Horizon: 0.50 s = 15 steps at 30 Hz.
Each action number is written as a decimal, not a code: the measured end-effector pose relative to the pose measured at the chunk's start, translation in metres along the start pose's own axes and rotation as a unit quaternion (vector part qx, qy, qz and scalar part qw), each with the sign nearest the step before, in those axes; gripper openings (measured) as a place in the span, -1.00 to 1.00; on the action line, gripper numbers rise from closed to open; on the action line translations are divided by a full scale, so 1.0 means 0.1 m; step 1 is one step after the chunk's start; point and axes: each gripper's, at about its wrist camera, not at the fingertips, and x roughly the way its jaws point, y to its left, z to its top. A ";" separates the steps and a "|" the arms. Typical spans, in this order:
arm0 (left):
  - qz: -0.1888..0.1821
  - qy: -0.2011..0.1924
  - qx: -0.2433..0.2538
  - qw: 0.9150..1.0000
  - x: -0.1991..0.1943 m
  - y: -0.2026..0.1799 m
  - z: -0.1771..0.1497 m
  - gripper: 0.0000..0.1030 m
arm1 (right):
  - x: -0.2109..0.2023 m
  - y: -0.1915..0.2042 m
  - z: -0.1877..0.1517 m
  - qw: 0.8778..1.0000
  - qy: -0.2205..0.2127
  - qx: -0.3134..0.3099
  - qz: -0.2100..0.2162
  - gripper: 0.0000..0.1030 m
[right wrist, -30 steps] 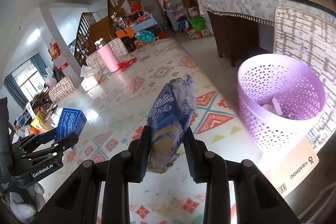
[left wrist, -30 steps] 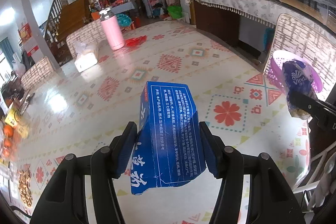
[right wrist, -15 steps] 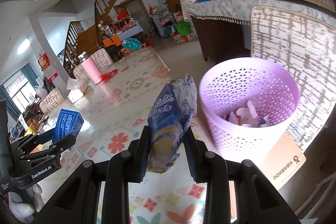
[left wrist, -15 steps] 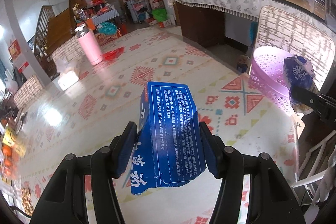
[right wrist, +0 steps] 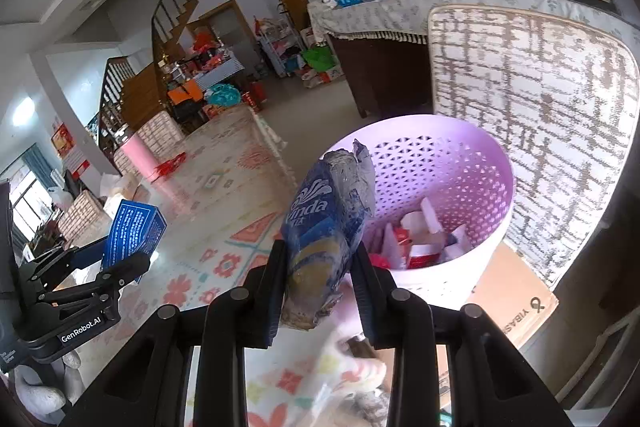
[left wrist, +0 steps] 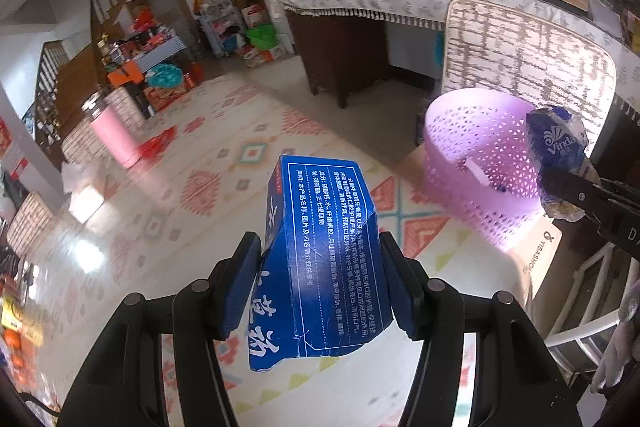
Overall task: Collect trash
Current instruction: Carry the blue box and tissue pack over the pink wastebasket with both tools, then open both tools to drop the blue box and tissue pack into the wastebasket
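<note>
My left gripper [left wrist: 322, 287] is shut on a torn blue carton [left wrist: 324, 255] with white Chinese print, held above the patterned table. My right gripper [right wrist: 318, 285] is shut on a crumpled blue Vinda wrapper [right wrist: 326, 235] and holds it at the near left rim of the purple perforated basket [right wrist: 472, 163]. The basket holds several pieces of red and white trash. In the left wrist view the basket [left wrist: 472, 151] stands to the right, with the wrapper [left wrist: 558, 147] at its right rim. The right wrist view shows the carton [right wrist: 132, 231] at the left.
The basket stands on a flat cardboard piece [right wrist: 508, 303] at the table's right end. A pink tumbler [left wrist: 114, 139] and red wrapper [left wrist: 158, 147] lie far back on the patterned tablecloth [left wrist: 208, 187]. A woven chair back [right wrist: 532, 107] rises behind the basket.
Both grippers moved right toward the basket with their loads. The wrapper has gone from left of the basket to its rim. Both grips stayed shut.
</note>
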 end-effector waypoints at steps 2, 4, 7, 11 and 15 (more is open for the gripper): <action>-0.002 -0.003 0.005 1.000 0.05 -0.06 0.09 0.14 | 0.02 -0.08 0.04 1.000 0.000 0.005 -0.004 -0.31; -0.009 -0.003 0.008 1.000 0.10 -0.13 0.19 0.14 | 0.03 -0.13 0.07 1.000 -0.001 0.009 -0.005 -0.31; -0.025 -0.001 0.015 1.000 0.19 -0.22 0.37 0.14 | 0.06 -0.23 0.11 1.000 -0.002 0.016 -0.009 -0.31; -0.053 0.000 0.015 0.999 0.27 -0.33 0.60 0.14 | 0.09 -0.34 0.19 1.000 -0.004 0.023 -0.016 -0.31; -0.072 0.000 0.023 0.997 0.36 -0.47 0.79 0.14 | 0.09 -0.43 0.26 0.999 -0.011 0.027 -0.025 -0.31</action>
